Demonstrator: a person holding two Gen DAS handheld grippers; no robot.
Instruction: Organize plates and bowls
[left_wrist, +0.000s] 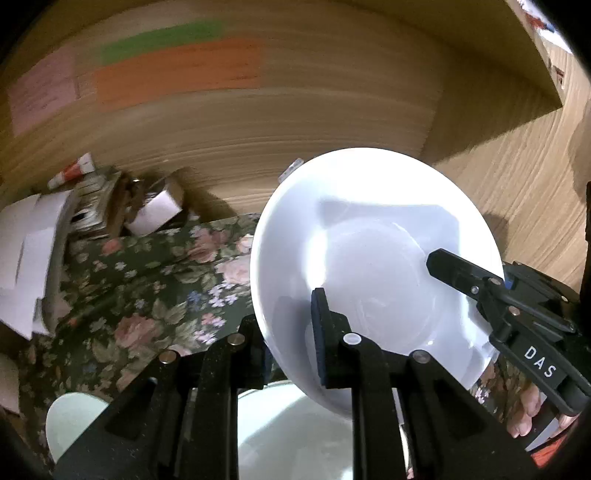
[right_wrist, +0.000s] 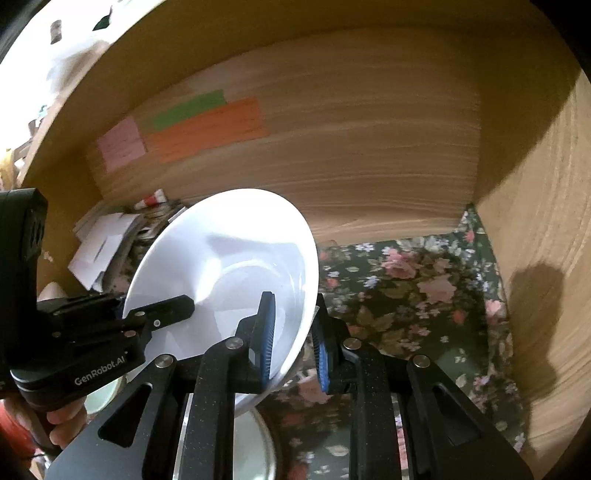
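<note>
A white deep plate (left_wrist: 373, 258) is held tilted in the air over a floral cloth, also in the right wrist view (right_wrist: 229, 273). My left gripper (left_wrist: 291, 332) grips its left rim, one finger (left_wrist: 321, 332) inside the plate, the other behind it. My right gripper (right_wrist: 293, 339) straddles the right rim with a small gap on the outer side; its finger (left_wrist: 454, 273) shows in the left view. Below lie another white dish (left_wrist: 295, 435) and a pale green bowl (left_wrist: 70, 417).
A floral cloth (right_wrist: 406, 295) covers the shelf floor inside a wooden cabinet (right_wrist: 369, 147). Papers and small boxes (left_wrist: 44, 236) pile at the back left. Coloured sticky notes (right_wrist: 207, 125) are on the back wall. The cabinet side wall (right_wrist: 546, 221) stands at right.
</note>
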